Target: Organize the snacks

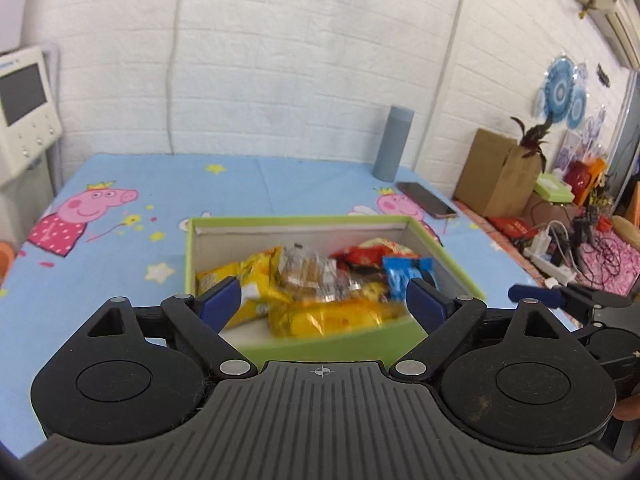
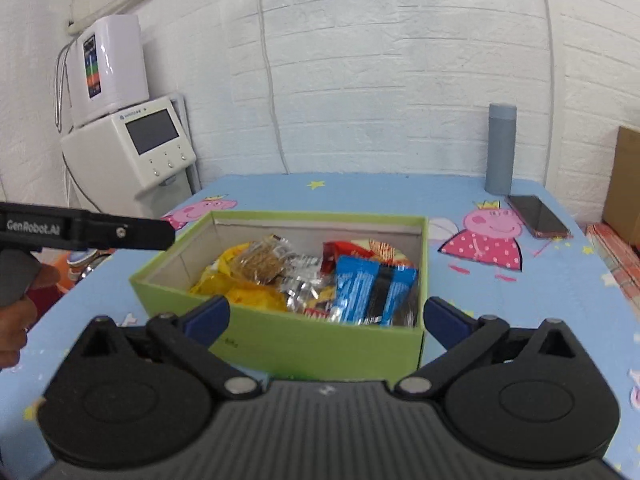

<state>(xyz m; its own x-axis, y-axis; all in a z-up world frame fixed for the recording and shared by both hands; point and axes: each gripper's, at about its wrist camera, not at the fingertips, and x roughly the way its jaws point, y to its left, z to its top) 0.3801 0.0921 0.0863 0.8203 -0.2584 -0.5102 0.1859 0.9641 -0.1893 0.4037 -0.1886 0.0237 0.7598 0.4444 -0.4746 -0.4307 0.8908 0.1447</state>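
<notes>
Jaws wide on both: left gripper [image 1: 322, 300] & right gripper [image 2: 326, 318] empty, snacks [image 2: 304, 280] in green box [image 2: 304, 344].

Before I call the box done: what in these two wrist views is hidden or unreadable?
- Lower snack layers and box floor: both views, covered by top packets.
- Yellow packet: left view, motion-blurred, print unreadable.
- Blue packet: right view, print too small.
- Table nearest me: both views, hidden by left gripper and right gripper bodies.
- Phone screen: dark.
</notes>
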